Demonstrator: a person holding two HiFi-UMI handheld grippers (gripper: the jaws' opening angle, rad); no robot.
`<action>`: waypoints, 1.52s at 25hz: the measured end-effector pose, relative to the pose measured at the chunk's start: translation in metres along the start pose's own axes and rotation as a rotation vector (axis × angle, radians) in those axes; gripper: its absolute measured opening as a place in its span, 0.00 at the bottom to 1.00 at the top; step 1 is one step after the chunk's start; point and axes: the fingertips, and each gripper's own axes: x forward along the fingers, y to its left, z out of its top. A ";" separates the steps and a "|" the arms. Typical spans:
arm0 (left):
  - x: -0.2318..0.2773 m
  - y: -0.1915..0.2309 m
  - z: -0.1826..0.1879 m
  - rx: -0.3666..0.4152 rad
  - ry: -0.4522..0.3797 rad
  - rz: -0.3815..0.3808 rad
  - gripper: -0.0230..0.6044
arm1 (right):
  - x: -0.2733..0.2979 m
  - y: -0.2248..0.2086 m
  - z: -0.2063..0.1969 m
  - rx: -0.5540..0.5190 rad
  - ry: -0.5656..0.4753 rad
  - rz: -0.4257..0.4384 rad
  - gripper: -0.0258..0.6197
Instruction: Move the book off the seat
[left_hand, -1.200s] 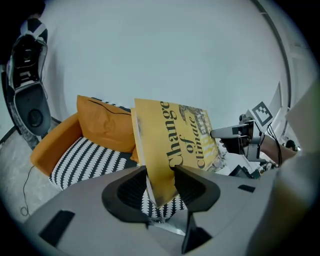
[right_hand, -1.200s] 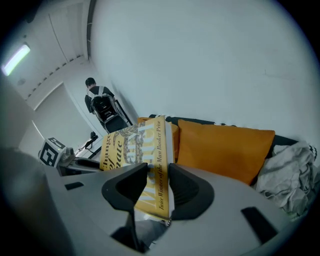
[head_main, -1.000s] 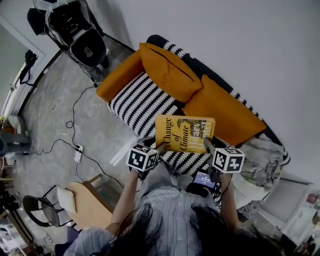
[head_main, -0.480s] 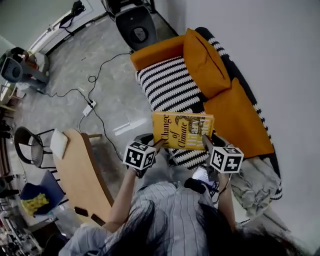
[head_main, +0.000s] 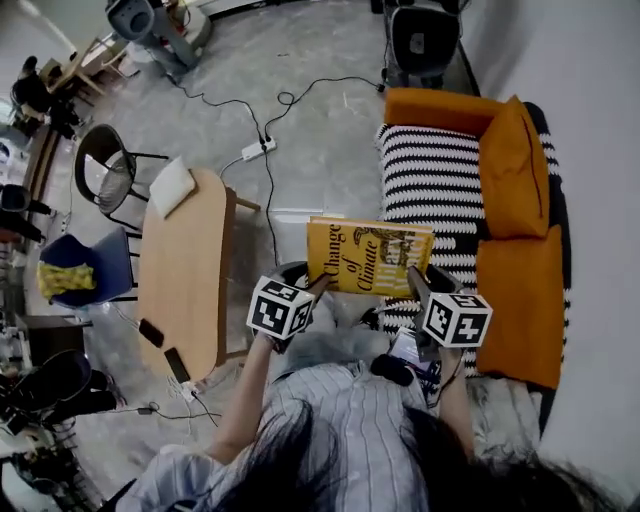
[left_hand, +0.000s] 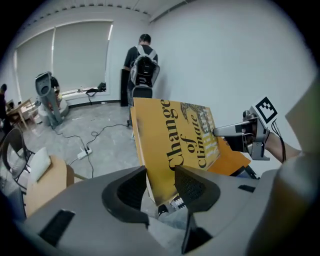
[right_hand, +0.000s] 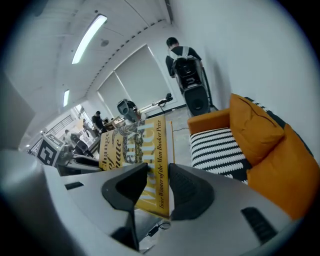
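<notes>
The yellow paperback book is off the seat and in the air in front of the person, carried between the two grippers. In the head view its front cover faces up toward the camera, with the title running across it. The left gripper is clamped on the book's near left corner. In the left gripper view that corner sits between the jaws, one pad on the cover and the other behind the back. The right gripper grips the near right edge in the same way. In the right gripper view its jaws close on the cover beside the line of small print, one pad on each face. Each gripper comes at the book from the person's side, so the book reaches away from both sets of jaws.

The book hangs mostly above the grey floor, between the wooden table at the left and the sofa at the right. In the head view its right end overlaps the near edge of the black-and-white striped seat. In the right gripper view the seat and the orange cushions lie beside the book, apart from it. A person with a backpack stands with their back turned at the far end of the room.
</notes>
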 end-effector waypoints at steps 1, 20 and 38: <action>-0.007 0.011 -0.005 -0.029 -0.009 0.020 0.33 | 0.009 0.012 0.004 -0.030 0.011 0.018 0.27; -0.106 0.207 -0.070 -0.258 -0.071 0.130 0.33 | 0.148 0.215 0.016 -0.213 0.170 0.115 0.27; -0.238 0.371 -0.194 -0.489 -0.135 0.243 0.33 | 0.256 0.446 -0.037 -0.392 0.314 0.241 0.27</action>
